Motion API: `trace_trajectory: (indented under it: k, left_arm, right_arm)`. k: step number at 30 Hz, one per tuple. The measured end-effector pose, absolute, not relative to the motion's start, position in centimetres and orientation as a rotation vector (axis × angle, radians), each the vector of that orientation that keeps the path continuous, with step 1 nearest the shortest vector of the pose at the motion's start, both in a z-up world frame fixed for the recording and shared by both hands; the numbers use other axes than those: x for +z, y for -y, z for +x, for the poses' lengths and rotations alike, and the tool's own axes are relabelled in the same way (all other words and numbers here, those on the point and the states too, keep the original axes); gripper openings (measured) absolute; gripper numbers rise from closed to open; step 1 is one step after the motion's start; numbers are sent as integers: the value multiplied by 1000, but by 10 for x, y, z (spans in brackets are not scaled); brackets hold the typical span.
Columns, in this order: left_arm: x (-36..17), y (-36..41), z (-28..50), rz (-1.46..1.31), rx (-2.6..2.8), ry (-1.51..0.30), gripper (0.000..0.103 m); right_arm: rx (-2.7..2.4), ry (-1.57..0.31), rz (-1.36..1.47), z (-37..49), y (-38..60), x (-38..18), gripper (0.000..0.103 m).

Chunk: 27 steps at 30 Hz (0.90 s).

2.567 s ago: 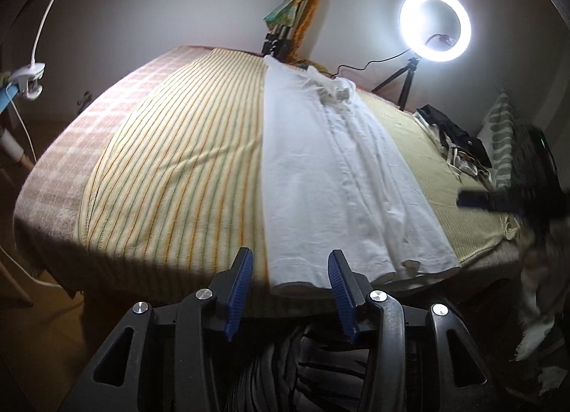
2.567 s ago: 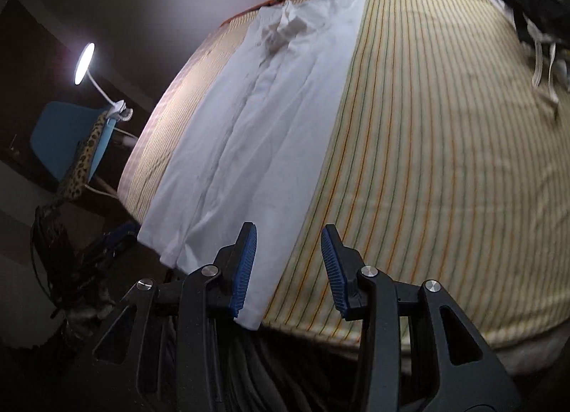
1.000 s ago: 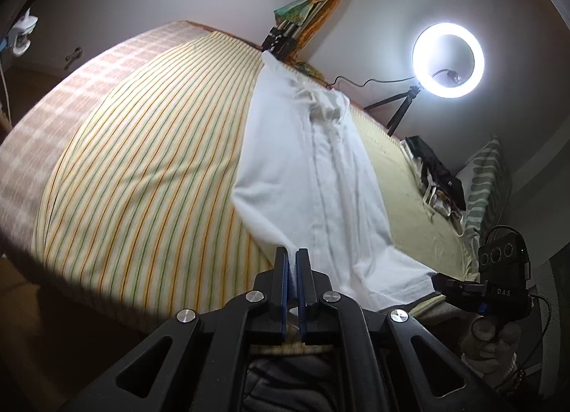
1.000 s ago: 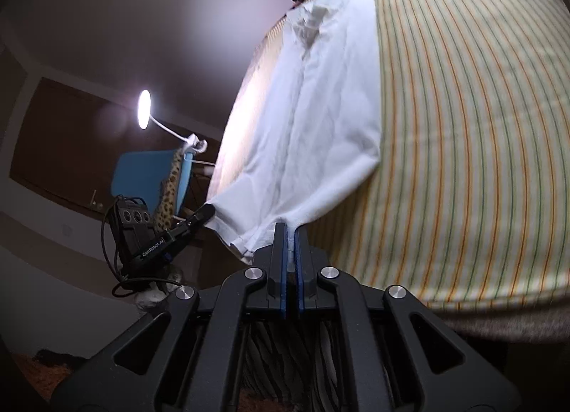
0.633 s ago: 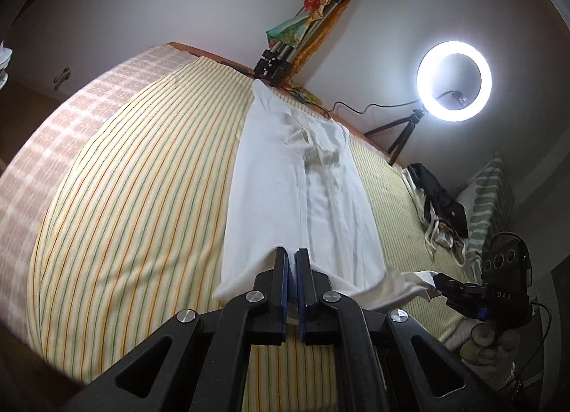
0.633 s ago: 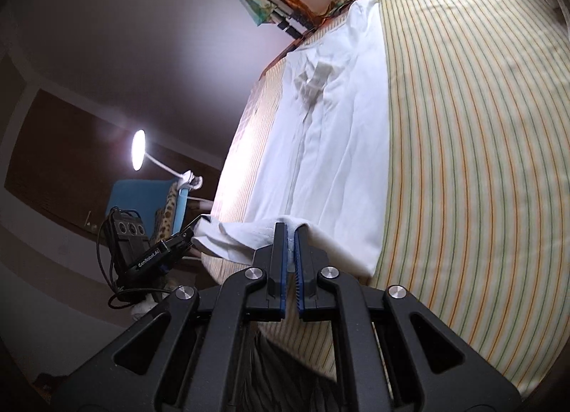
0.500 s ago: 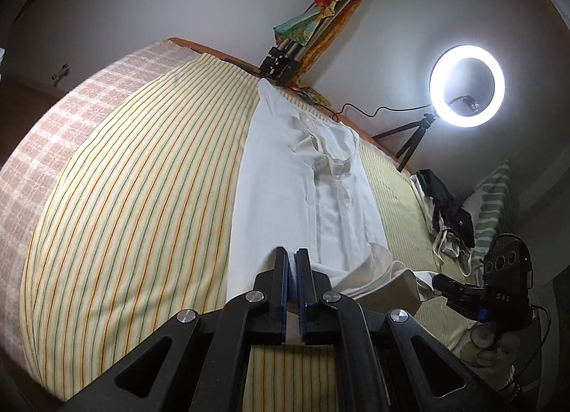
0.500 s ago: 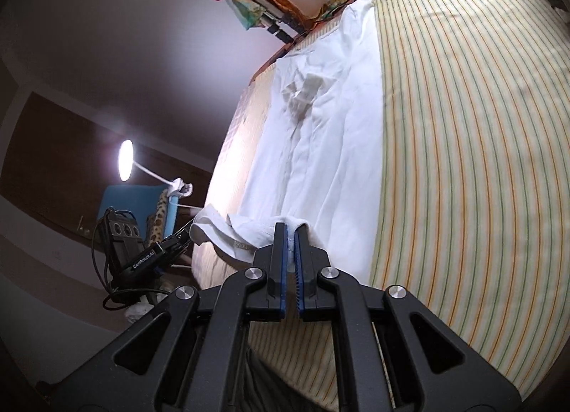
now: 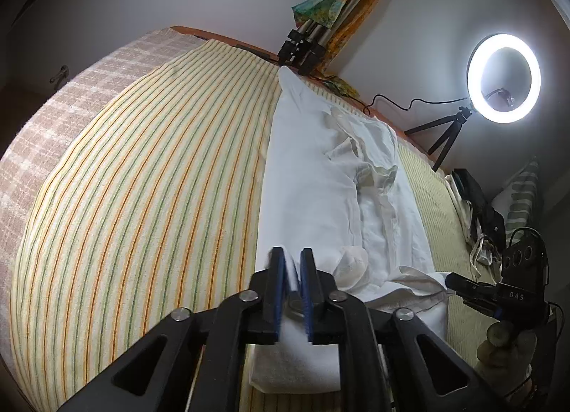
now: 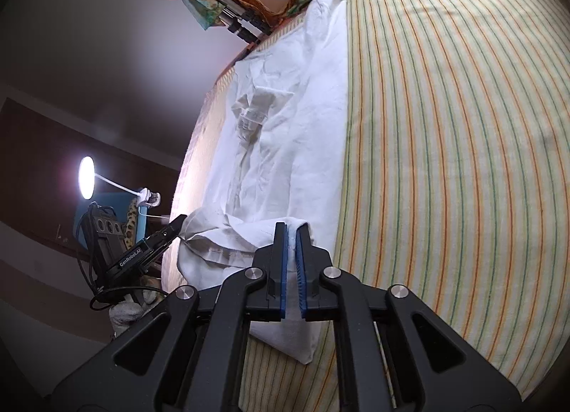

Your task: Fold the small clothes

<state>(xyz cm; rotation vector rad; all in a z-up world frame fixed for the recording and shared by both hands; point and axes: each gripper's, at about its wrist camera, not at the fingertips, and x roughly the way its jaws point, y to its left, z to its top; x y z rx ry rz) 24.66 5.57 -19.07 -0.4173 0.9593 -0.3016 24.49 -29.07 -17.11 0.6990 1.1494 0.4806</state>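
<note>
A white shirt (image 9: 320,177) lies lengthwise on a striped bed cover (image 9: 142,198); it also shows in the right wrist view (image 10: 285,127). Its near hem is lifted and doubled back over the body. My left gripper (image 9: 292,262) is shut on the hem's left corner, with a narrow gap holding cloth. My right gripper (image 10: 291,234) is shut on the hem's right corner. Each gripper shows in the other's view: the right gripper (image 9: 459,282) in the left wrist view, the left gripper (image 10: 176,225) in the right wrist view. The shirt's collar (image 9: 359,148) lies toward the far end.
A lit ring light (image 9: 504,79) on a tripod stands at the far right. Folded tripods and coloured cloth (image 9: 320,20) lean on the wall behind the bed. Dark items and a striped pillow (image 9: 516,198) lie at the bed's right. A desk lamp (image 10: 87,177) glows left.
Both grippers closed on the shirt's near hem corners, lifted them and carried them forward over the shirt. The hem now folds over the lower body.
</note>
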Motion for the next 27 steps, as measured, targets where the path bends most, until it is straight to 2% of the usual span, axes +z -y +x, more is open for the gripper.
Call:
trace_trajectory:
  k: [1,3,4,8,12,19,27]
  left_arm:
    - [-187,-58,244,-411,-295,-940,30]
    - [-176,-62,237,-393,-305,-903,30]
    - [-170,-64,232,-371,-307,-888,30]
    - [-152,-64,206,-275,-384,-853,29]
    - [-162,-49,195,-184,-465,-918,26]
    - [-196,-30,220,-128,-474,-1005,24]
    - [-190,-29,265,-152,-372,-932,25]
  right_arm:
    - [483,-1144,704,246,293,-169,17]
    - [473,-1112,681,242,298,-159,30]
    - [470,-1088,651,237,300,-151,31]
    - [550,-1061,568,215,294,-132,31]
    - [619,-1103,470,200,273,-136,27]
    - [655,-1182,380,215,238,-164,26]
    - [473,-1109,401,259,252,-166,26]
